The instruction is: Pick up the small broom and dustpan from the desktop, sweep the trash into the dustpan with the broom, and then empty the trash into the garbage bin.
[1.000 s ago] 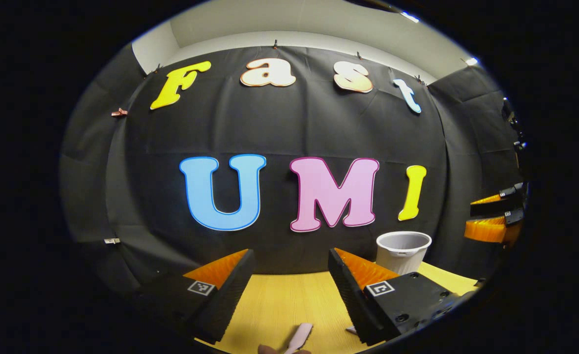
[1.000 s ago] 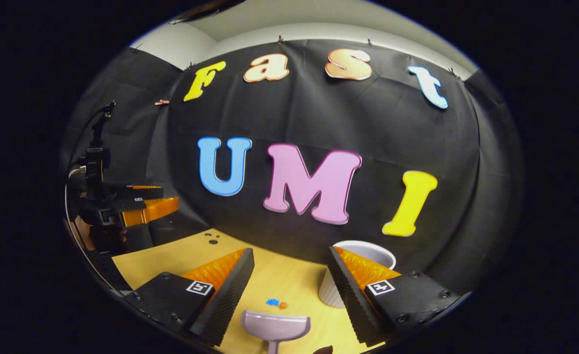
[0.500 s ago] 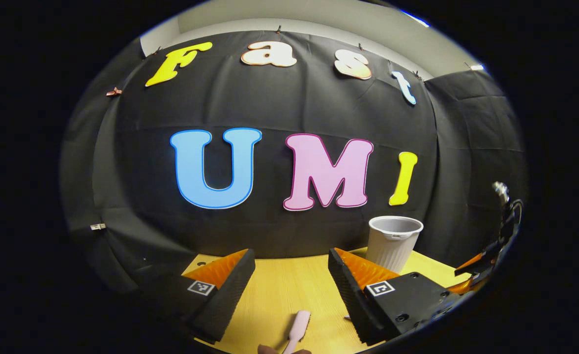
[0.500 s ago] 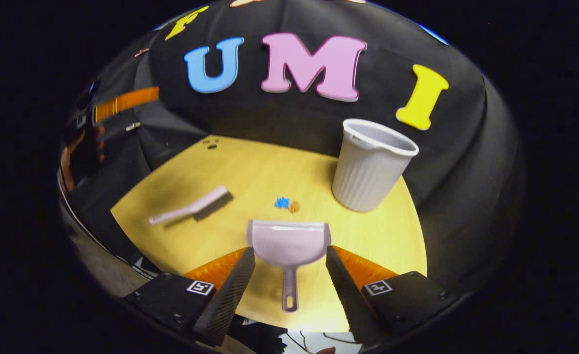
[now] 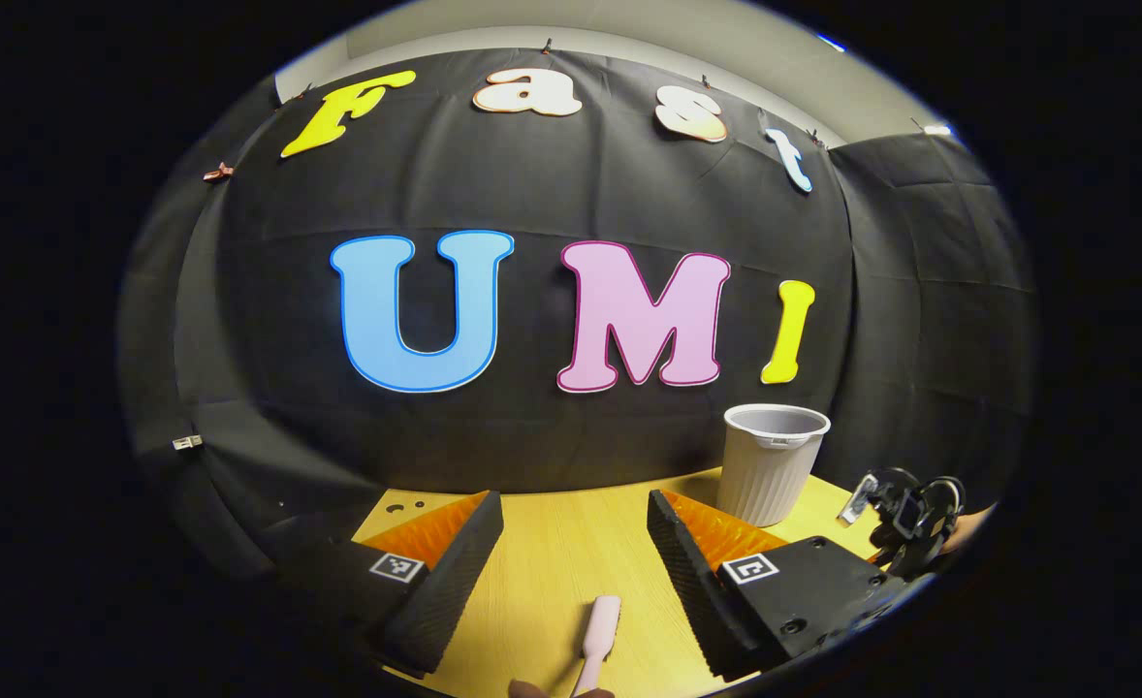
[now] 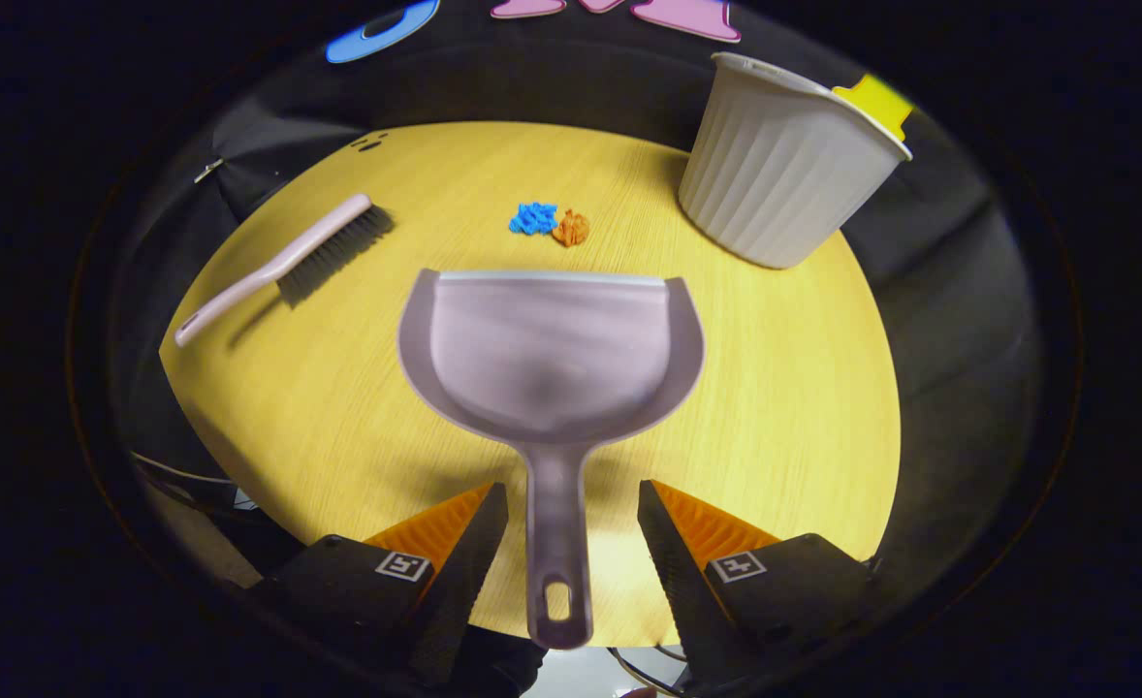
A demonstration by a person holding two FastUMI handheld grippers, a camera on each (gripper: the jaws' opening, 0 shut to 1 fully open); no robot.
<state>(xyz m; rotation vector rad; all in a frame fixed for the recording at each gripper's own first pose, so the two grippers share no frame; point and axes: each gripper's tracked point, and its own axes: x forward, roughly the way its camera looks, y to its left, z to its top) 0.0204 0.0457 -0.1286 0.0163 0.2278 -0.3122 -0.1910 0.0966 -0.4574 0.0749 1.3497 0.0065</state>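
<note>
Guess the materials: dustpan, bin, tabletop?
Dustpan: looks like moulded plastic, pale lilac, smooth with a soft sheen and a hang hole in the handle. Garbage bin: probably thin plastic, off-white, matte, vertical ribs and a rolled rim. Tabletop: light wood grain, likely laminate or veneer; cannot tell which.

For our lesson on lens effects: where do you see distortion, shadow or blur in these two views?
Right gripper view: the table edge bows into a curve, the dustpan and broom cast soft shadows, all sharp. Left gripper view: wall seams curve, the broom tip is slightly soft.
</note>
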